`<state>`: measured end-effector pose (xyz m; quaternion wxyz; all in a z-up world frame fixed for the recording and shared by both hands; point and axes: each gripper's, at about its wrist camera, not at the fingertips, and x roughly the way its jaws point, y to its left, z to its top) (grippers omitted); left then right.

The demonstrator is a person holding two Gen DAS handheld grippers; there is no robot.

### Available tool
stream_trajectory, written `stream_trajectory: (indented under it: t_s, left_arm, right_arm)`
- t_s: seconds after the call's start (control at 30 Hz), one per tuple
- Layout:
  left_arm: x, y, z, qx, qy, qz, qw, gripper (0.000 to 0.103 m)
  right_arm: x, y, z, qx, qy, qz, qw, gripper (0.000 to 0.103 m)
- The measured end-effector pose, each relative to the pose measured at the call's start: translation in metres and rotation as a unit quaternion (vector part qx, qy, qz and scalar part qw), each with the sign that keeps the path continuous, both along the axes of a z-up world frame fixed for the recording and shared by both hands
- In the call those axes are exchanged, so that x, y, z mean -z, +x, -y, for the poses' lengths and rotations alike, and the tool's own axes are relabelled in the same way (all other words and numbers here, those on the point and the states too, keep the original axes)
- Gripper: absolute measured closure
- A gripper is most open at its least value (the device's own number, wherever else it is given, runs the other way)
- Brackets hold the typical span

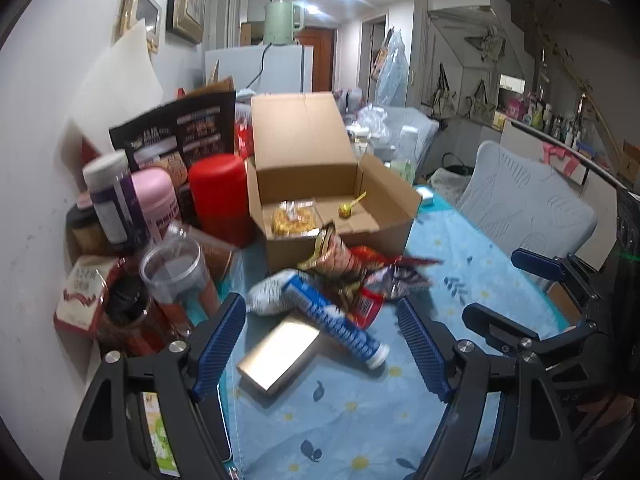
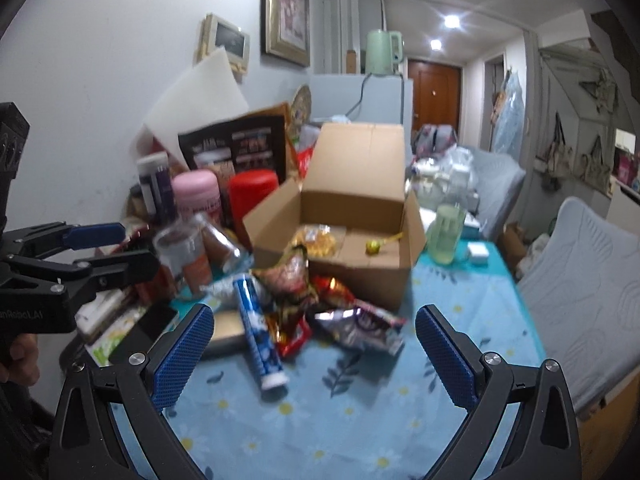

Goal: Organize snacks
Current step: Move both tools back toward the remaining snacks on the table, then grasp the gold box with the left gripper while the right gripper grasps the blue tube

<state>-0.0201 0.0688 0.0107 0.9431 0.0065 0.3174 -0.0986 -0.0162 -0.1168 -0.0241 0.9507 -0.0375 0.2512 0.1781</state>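
A: How are the two tools seen?

B: The left hand-held gripper (image 1: 322, 346) is held released above the desk (image 1: 460, 280), nothing between its blue pads. The right hand-held gripper (image 2: 314, 354) is likewise spread wide and empty.

A: And the snacks?

B: A pile of packets (image 2: 320, 304) is heaped on the desk just in front of the box (image 2: 340, 220), with a blue tube (image 2: 258, 336) lying across it and a metal tin (image 1: 280, 350) beside. Inside the open box a yellow bag (image 1: 294, 216) and a gold sweet (image 1: 344, 211) are seen.

A: Anything else?

B: Jars (image 1: 218, 196) are crowded against the wall, left of the box.
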Motion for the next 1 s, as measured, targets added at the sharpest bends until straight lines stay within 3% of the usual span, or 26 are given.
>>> stream_trajectory:
  t_s: [0.43, 0.7, 0.93, 1.0]
  left_arm:
    - [0.071, 0.008, -0.014, -0.024, -0.02, -0.081, 0.9962, 0.024]
    - [0.096, 0.027, -0.032, -0.038, -0.013, -0.094, 0.9948, 0.024]
    - [0.11, 0.056, -0.038, -0.015, -0.014, -0.108, 0.994, 0.024]
    - [0.117, 0.065, -0.039, -0.007, -0.023, -0.122, 0.9922, 0.024]
  right_arm:
    - [0.066, 0.025, -0.013, -0.051, 0.017, -0.087, 0.995, 0.009]
    - [0.093, 0.059, -0.028, -0.076, 0.002, -0.134, 0.988, 0.03]
    - [0.11, 0.087, -0.051, -0.108, -0.012, -0.167, 0.98, 0.039]
    - [0.115, 0.095, -0.057, -0.114, -0.008, -0.184, 0.976, 0.048]
